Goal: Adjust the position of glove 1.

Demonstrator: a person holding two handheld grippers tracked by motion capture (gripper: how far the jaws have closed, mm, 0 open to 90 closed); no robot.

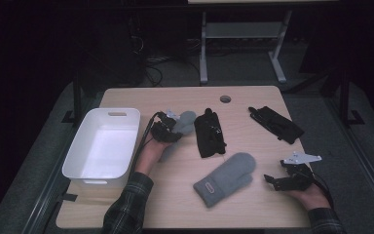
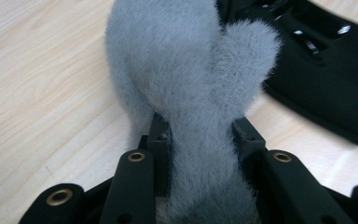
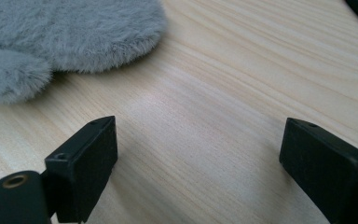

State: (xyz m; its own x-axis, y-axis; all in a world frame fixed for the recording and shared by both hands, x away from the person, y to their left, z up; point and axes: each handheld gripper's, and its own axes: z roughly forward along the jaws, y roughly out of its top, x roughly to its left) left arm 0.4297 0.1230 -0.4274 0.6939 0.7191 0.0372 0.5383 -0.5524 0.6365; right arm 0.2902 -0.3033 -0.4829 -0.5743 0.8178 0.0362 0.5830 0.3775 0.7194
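Observation:
My left gripper (image 1: 168, 127) (image 2: 203, 137) is shut on a fluffy grey mitten (image 1: 186, 120) (image 2: 186, 70), and its pads squeeze the fabric into a narrow waist. The mitten hangs a little above the wooden table (image 1: 253, 146), just right of the white bin. A second grey mitten (image 1: 226, 178) (image 3: 65, 32) lies flat near the table's front centre. My right gripper (image 1: 285, 180) (image 3: 200, 154) stands open low over bare wood to the right of that mitten, with nothing between its jaws.
A white plastic bin (image 1: 80, 146) stands at the left of the table. A black glove (image 1: 209, 132) (image 2: 321, 79) lies in the middle, close to the held mitten. Another black glove (image 1: 276, 124) lies at the back right. A round hole (image 1: 225, 99) marks the far edge.

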